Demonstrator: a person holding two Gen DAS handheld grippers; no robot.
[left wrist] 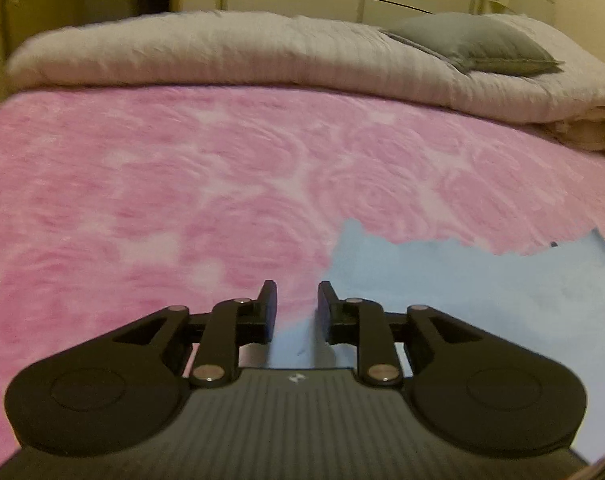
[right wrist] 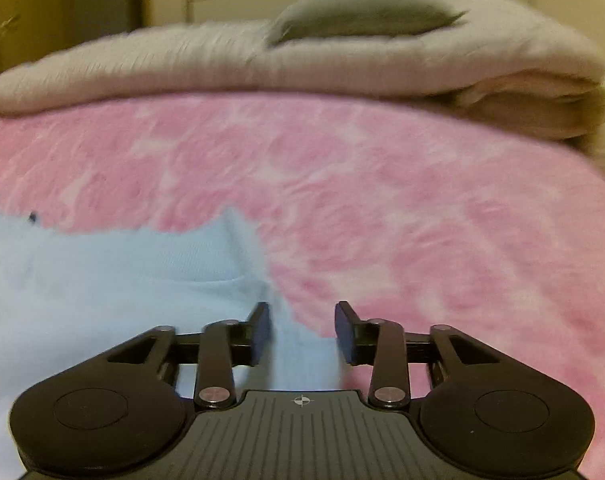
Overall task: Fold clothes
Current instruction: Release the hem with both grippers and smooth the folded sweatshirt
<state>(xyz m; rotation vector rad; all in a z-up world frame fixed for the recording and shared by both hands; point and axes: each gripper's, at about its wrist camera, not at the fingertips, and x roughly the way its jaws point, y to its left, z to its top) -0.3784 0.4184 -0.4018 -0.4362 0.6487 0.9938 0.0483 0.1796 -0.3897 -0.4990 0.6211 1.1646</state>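
Note:
A light blue garment lies flat on a pink fleece blanket. In the left wrist view its left edge runs under my left gripper. The jaws stand a little apart and the pads press on nothing. The cloth shows beneath the right finger. In the right wrist view the garment fills the lower left. Its right edge passes below my right gripper, which is open wider. The blue cloth lies between the fingers without being pinched.
A folded beige duvet lies across the far end of the bed, with a grey pillow on top. Both show in the right wrist view too, the duvet and pillow. A cream wall and a bed frame stand behind.

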